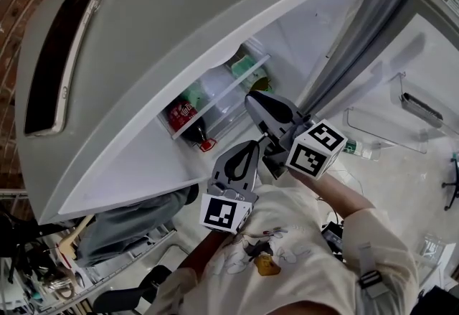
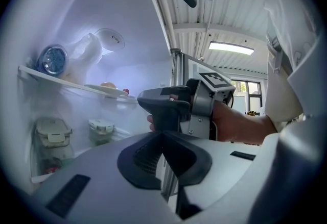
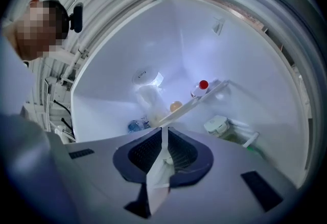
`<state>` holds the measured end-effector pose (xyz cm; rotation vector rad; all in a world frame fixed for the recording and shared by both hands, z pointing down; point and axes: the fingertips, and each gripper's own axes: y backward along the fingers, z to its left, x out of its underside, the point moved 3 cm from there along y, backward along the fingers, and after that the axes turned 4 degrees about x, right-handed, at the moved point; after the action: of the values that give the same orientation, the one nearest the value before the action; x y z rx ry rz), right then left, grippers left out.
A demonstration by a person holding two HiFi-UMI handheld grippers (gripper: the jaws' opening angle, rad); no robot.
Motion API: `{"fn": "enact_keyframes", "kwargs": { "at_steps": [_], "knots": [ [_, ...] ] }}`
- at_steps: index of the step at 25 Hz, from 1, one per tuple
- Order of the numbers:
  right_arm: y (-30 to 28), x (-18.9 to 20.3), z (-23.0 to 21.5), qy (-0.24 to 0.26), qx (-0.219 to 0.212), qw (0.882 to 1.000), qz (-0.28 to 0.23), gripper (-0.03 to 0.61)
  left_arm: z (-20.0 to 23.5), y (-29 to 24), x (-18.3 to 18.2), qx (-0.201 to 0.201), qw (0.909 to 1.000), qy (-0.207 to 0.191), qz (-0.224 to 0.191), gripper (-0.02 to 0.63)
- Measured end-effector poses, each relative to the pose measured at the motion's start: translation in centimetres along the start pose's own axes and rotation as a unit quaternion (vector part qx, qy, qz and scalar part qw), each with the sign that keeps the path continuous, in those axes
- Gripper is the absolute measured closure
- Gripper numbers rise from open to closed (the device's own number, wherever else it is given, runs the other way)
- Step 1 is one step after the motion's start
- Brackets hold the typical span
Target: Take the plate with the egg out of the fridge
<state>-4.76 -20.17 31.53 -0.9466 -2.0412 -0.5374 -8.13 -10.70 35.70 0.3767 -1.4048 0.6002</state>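
Observation:
The plate [image 2: 102,89] lies on the fridge's glass shelf [image 2: 46,76] with an orange-brown egg [image 2: 107,84] on it. In the right gripper view the egg [image 3: 175,106] sits on the tilted shelf [image 3: 214,89] just beyond my right gripper [image 3: 163,133], whose jaws stand a narrow slit apart with nothing clearly between them. From the left gripper view, the right gripper [image 2: 145,100] points at the plate's near rim; I cannot tell whether it touches. My left gripper [image 2: 163,139] hangs back, shut and empty. In the head view both grippers, left [image 1: 249,148] and right [image 1: 252,98], reach into the open fridge.
A red-capped bottle [image 3: 200,88], a plastic bag [image 2: 84,57] and a blue-lidded jar [image 2: 52,59] share the plate's shelf. Lidded containers [image 2: 51,131] [image 2: 102,127] sit on the level below. A red can [image 1: 183,113] shows under a glass shelf. The fridge door [image 1: 401,98] stands open at right.

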Motion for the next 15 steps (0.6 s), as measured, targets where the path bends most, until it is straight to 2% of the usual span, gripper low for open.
{"fn": "enact_keyframes", "kwargs": {
  "at_steps": [4,15],
  "knots": [
    [-1.1,-0.4,0.1,-0.049,-0.013,0.999,0.0,0.557,0.9,-0.1,0.2,-0.01,0.9997,-0.021,0.002,0.606],
    [-3.2,-1.4,-0.3,-0.102,-0.018,0.995,-0.005,0.522,2.0,0.2,-0.8,-0.041,0.9987,-0.028,-0.01,0.606]
  ]
}}
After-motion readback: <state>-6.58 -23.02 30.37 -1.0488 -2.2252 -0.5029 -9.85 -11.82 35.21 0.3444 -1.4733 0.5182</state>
